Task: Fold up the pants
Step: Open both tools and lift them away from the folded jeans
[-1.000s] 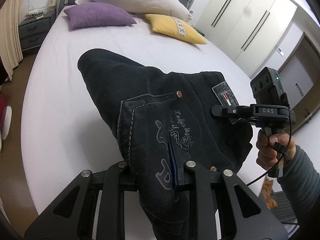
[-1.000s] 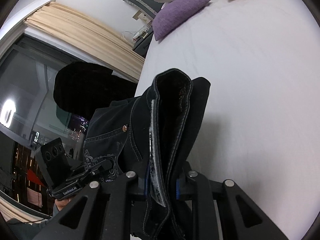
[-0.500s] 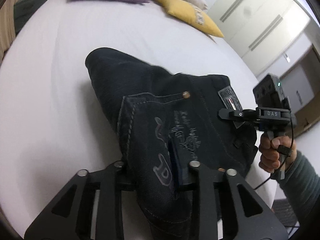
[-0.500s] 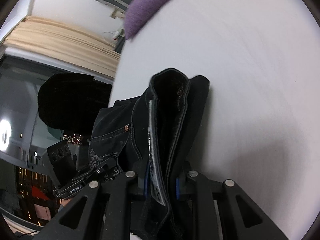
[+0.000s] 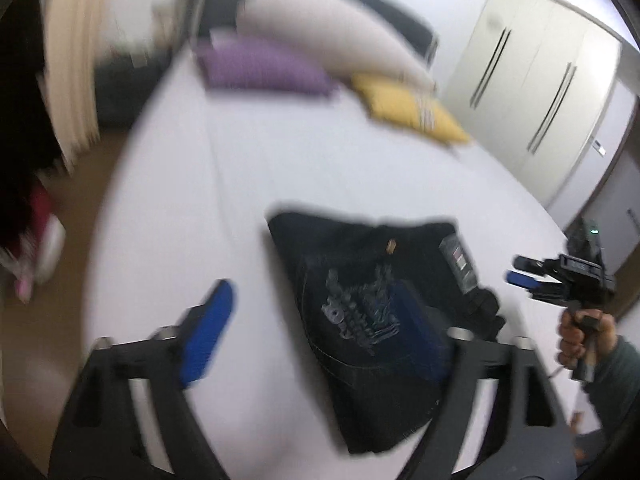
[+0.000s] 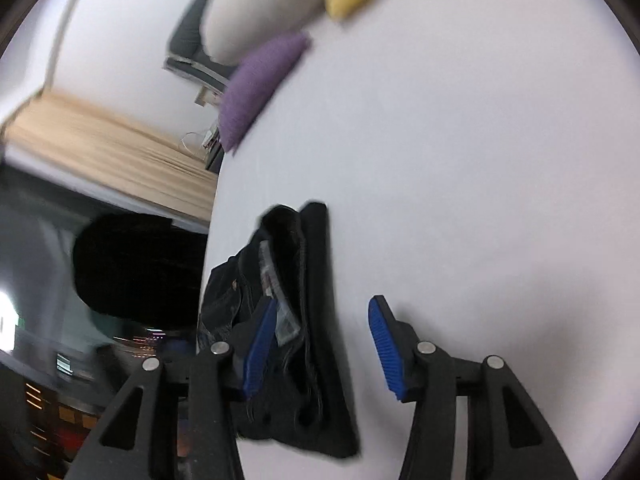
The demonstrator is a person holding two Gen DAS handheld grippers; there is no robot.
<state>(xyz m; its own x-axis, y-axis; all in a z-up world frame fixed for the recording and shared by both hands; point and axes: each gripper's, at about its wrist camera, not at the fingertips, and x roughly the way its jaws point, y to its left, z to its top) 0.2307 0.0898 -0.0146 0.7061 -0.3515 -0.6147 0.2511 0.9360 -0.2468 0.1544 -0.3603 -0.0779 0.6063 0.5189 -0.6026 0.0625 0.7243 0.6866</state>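
The dark denim pants (image 5: 360,292) lie folded in a thick stack on the white bed (image 5: 280,168), near its front edge. My left gripper (image 5: 316,336) is open, its blue pads spread wide, and the stack shows between them. My right gripper (image 6: 324,344) is open too, over the waistband end of the pants (image 6: 296,320). The right gripper also shows in the left wrist view (image 5: 532,280), held by a hand just right of the stack. Both views are blurred by motion.
A purple pillow (image 5: 260,68), a white pillow (image 5: 332,36) and a yellow pillow (image 5: 412,108) lie at the head of the bed. White wardrobe doors (image 5: 532,80) stand to the right. A curtain (image 6: 104,148) and a dark window are on the left.
Both grippers have opened and let go of the pants, which now lie on the bed. Both have pulled back and up from the stack.
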